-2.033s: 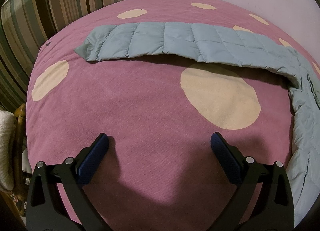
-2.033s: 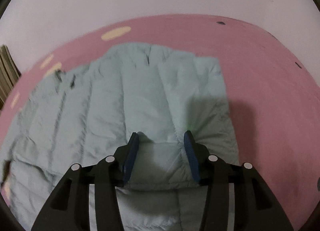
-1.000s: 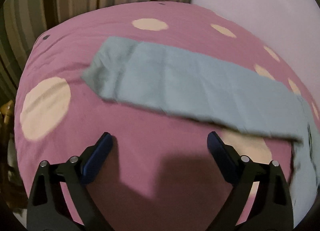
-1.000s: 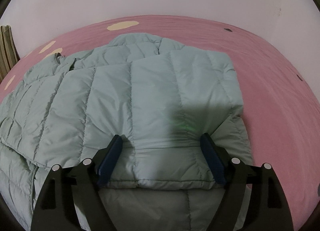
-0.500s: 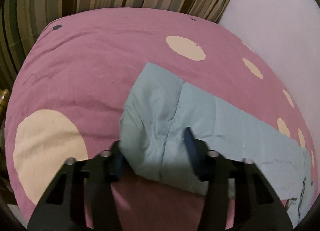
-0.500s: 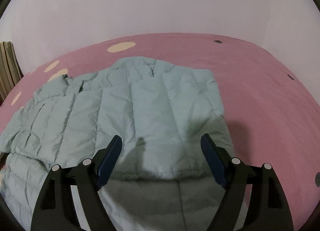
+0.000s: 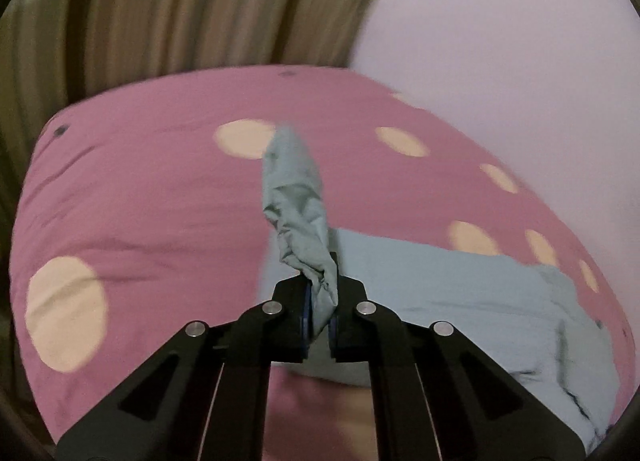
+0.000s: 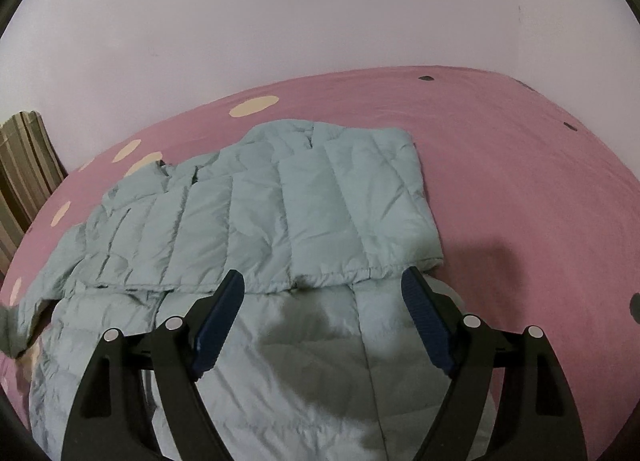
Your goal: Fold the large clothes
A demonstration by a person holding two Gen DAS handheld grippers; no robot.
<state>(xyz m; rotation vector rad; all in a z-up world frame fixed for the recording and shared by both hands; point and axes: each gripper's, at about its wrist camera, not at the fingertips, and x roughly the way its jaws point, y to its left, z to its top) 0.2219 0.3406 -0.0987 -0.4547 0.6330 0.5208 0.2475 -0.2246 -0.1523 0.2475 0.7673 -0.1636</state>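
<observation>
Sleeve [image 7: 294, 197] pinched in left hand-held gripper [image 7: 319, 311], lifted off bedspread [image 7: 152, 197].

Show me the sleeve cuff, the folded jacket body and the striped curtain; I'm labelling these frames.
sleeve cuff [image 7: 294, 197]: left wrist view, on the bunched fabric above the shut left gripper [image 7: 319, 325].
jacket body [image 8: 320, 201]: right wrist view, on a quilted panel of the folded-over layer.
striped curtain [image 7: 180, 9]: left wrist view, mid-drape.

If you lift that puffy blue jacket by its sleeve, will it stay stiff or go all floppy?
Probably floppy: the sleeve bunches and creases where the left gripper pinches it, its jaws having just closed. Likely light for its size, since the quilted jacket looks puffy and thin-shelled. It may be a bit slippery; the fabric looks smooth, though that is hard to tell.
</observation>
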